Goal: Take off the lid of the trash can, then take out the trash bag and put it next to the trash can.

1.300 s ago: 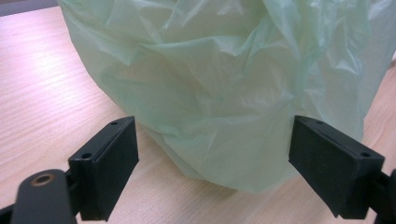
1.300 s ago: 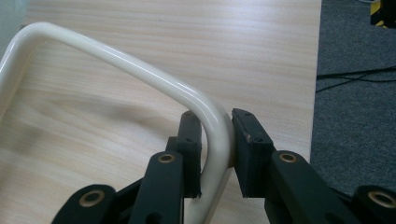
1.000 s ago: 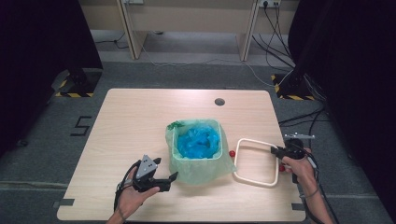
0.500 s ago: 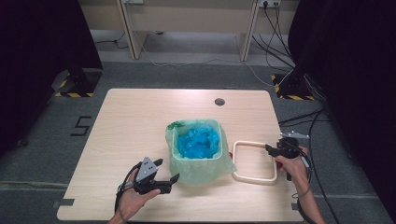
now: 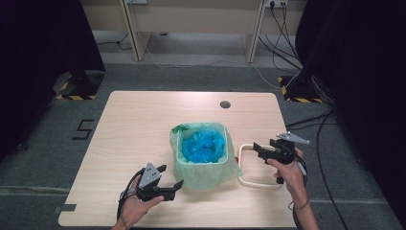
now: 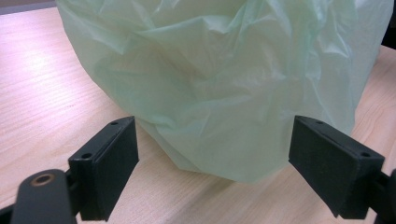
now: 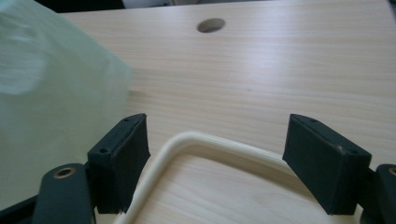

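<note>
In the left gripper view the green bag point(image 6: 224, 79) is running off the top edge and both sides, so its rim is staying out of sight; in the right gripper view it point(image 7: 51, 121) is lying blurred and cut by the left edge; the cream frame point(image 7: 196, 149) is passing behind the near jaw and leaving at the bottom edge; in the high view the bag is covering the frame's point(image 5: 249, 182) left side, the blue contents point(image 5: 205, 146) are proving too small to identify, and the forearms are being cropped below.
</note>
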### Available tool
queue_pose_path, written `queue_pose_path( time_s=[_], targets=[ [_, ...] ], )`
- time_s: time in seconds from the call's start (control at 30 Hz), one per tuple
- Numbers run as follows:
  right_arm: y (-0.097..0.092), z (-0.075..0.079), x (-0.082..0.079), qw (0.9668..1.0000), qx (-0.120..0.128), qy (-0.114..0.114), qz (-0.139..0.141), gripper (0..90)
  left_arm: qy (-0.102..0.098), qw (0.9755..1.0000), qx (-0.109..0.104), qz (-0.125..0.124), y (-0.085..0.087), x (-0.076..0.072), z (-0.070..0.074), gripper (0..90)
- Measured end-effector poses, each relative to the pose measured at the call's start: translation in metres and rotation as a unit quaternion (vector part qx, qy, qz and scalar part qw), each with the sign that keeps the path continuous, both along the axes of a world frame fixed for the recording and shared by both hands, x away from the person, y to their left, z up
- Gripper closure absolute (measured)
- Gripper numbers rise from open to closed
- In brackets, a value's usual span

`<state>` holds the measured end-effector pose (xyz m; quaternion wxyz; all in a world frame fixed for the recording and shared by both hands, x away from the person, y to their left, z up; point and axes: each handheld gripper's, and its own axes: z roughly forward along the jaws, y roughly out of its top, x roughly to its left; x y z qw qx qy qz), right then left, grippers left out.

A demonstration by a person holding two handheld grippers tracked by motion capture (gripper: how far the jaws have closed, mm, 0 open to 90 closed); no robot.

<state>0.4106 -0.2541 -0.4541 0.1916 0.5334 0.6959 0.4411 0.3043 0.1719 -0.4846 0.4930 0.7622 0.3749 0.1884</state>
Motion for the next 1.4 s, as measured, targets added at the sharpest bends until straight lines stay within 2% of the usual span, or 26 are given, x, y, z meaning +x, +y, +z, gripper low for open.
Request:
queue_pose_path(
  time_s=[0.27, 0.5, 0.77, 0.87, 1.0, 1.13, 1.3, 1.33, 1.4],
  targets=[
    [0.023, 0.009, -0.003, 0.9997, 0.007, -0.005, 0.024, 18.5, 0.0, 1.0, -0.001, 0.001, 0.001, -0.001, -0.001, 14.9],
    [0.03, 0.016, -0.005, 0.9992, 0.009, -0.01, 0.036, 17.9, 0.004, 1.0, -0.008, 0.001, -0.001, -0.001, -0.001, 14.9],
    [0.042, 0.026, -0.007, 0.9981, 0.026, -0.017, 0.054, 18.3, 0.009, 0.9999, -0.004, 0.01, 0.001, 0.002, -0.004, 14.8],
    [0.049, 0.031, -0.008, 0.9976, 0.021, -0.022, 0.063, 18.4, 0.011, 0.9999, -0.003, 0.011, 0.001, 0.002, -0.004, 14.8],
    [0.057, 0.037, -0.008, 0.9967, 0.026, -0.029, 0.072, 19.8, 0.016, 0.9998, 0.001, 0.011, 0.002, 0.003, -0.007, 14.8],
    [0.066, 0.038, -0.006, 0.9961, 0.021, -0.027, 0.082, 20.3, 0.018, 0.9998, -0.002, 0.011, 0.003, 0.002, -0.006, 14.8],
    [0.076, 0.038, -0.001, 0.9956, 0.018, -0.026, 0.088, 20.3, 0.015, 0.9996, -0.02, 0.016, 0.003, 0.0, 0.0, 14.6],
    [0.077, 0.038, 0.0, 0.9955, 0.017, -0.026, 0.09, 20.7, 0.01, 0.9995, -0.02, 0.024, 0.003, -0.001, 0.001, 14.6],
    [0.079, 0.038, 0.002, 0.9956, 0.016, -0.025, 0.089, 20.7, -0.003, 0.9996, -0.017, 0.023, 0.001, -0.002, 0.005, 14.5]
  ],
)
